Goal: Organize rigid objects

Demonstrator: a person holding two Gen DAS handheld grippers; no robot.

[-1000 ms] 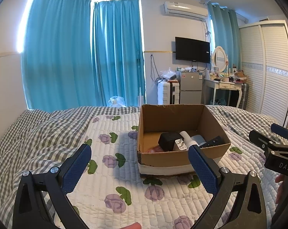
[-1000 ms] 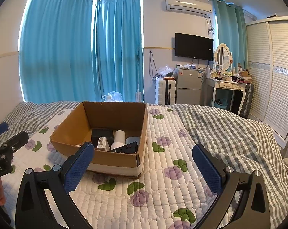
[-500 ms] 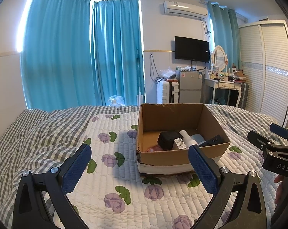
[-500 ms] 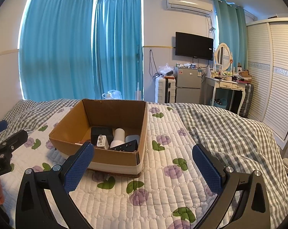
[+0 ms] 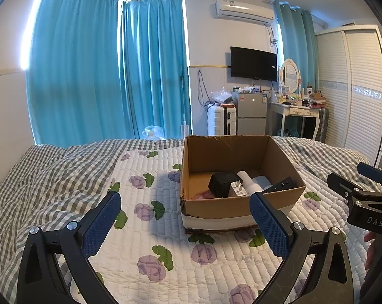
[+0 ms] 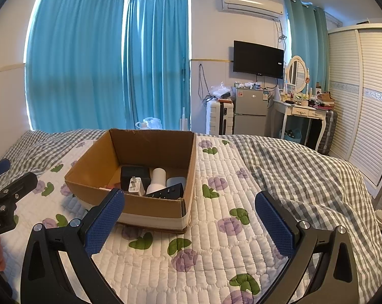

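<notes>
An open cardboard box (image 5: 231, 204) (image 6: 152, 204) stands on the flowered quilt in the middle of the bed. Inside lie a black cube (image 5: 222, 182) (image 6: 133, 174), a white plug adapter (image 5: 240, 188) (image 6: 136, 186), a white cylinder (image 5: 249, 181) (image 6: 156, 179), a grey-blue item (image 6: 175, 181) and a black remote (image 5: 279, 183) (image 6: 166, 192). My left gripper (image 5: 184, 221) is open and empty, in front of the box's left part. My right gripper (image 6: 189, 224) is open and empty, in front of the box's right corner. Each gripper shows at the edge of the other's view.
The white flowered quilt (image 5: 150, 240) lies over a grey checked blanket (image 6: 305, 172). Beyond the bed stand blue curtains (image 5: 102, 76), a suitcase (image 5: 221, 120), a small fridge (image 5: 251, 114), a dressing table (image 5: 297, 114) and a wardrobe (image 6: 363, 101).
Both views have shifted very slightly; the box sits a touch lower and nearer in the right wrist view. Both grippers stay open and empty.
</notes>
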